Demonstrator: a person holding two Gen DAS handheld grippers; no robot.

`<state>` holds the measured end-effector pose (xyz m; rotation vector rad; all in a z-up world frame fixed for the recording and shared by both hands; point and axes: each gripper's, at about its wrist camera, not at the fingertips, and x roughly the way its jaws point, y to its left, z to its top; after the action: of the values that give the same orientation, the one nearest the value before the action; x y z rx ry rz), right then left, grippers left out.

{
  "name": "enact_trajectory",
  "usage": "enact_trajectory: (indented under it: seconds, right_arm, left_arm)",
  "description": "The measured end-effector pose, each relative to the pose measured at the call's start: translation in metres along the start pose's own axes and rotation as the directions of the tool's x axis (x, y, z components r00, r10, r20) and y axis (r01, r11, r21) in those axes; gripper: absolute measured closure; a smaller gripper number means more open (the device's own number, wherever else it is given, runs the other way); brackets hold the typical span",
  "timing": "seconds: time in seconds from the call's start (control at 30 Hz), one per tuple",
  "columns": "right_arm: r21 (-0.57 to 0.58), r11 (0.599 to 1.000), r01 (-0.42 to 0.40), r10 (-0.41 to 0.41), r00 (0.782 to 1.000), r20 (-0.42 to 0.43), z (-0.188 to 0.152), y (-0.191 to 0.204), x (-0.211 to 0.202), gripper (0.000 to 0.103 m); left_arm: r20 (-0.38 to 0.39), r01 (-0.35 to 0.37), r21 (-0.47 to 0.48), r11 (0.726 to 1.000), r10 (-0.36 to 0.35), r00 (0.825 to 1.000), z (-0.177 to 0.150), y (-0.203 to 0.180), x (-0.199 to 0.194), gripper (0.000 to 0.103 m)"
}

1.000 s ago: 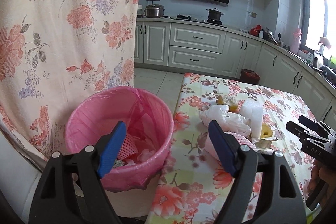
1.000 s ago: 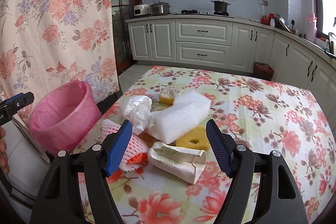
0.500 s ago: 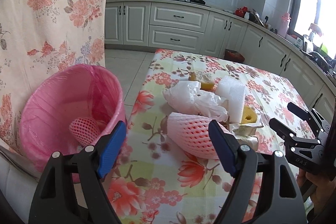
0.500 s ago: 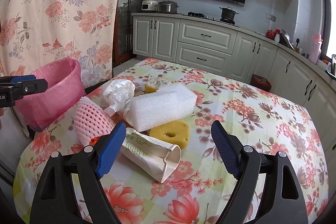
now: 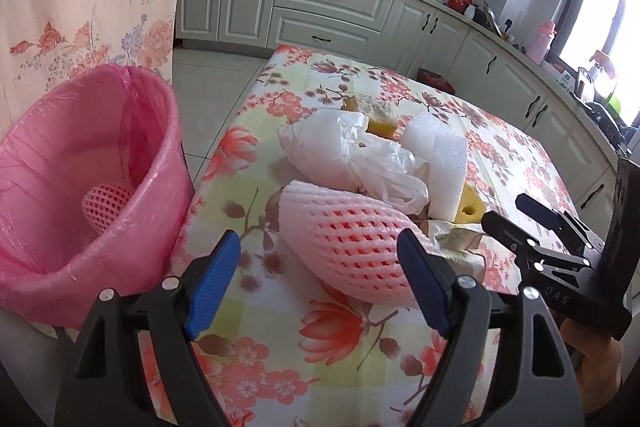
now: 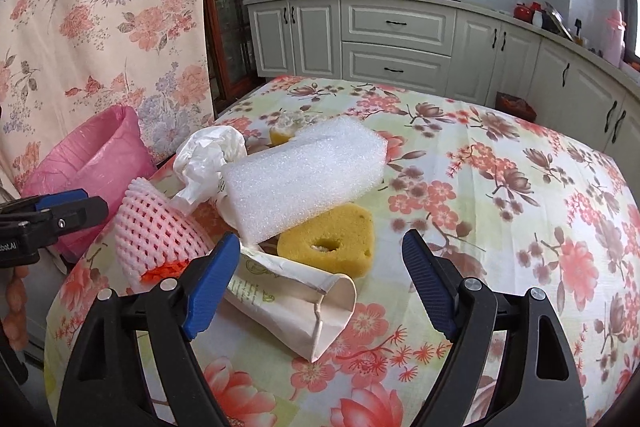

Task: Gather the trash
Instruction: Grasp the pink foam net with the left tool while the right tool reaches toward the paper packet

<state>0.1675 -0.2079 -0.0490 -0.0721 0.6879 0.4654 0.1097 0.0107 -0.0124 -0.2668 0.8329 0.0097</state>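
My left gripper is open, low over the table, and a pink foam net sleeve lies just ahead between its blue fingers, untouched. Behind the sleeve lie a white plastic bag, a white foam block and a yellow sponge. My right gripper is open wide over a crushed paper cup, with the yellow sponge and foam block beyond it. A pink-lined bin stands off the table's left edge with another foam net inside.
The table has a floral cloth, bare on its right half. A small yellow scrap lies at the far side of the pile. A floral curtain hangs behind the bin. Kitchen cabinets line the far wall.
My left gripper swung from above the bin rightward and down to the foam net on the table. My right gripper sank toward the paper cup and its jaws widened a little.
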Motion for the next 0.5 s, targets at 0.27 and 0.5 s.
enact_trajectory:
  seconds: [0.27,0.5]
  right_arm:
    - [0.028,0.999,-0.024,0.025,0.999,-0.041,0.006,0.002,0.012,0.025]
    - [0.067,0.998,-0.006,0.010,0.998,-0.058,0.002,0.006,0.015,0.024]
  left_arm:
    - [-0.064,0.028,0.006,1.000,-0.027,0.998,-0.005,-0.004,0.016,0.033]
    - [-0.130,0.051,0.048,0.998,-0.045,0.991,-0.014,-0.010,0.032,0.082]
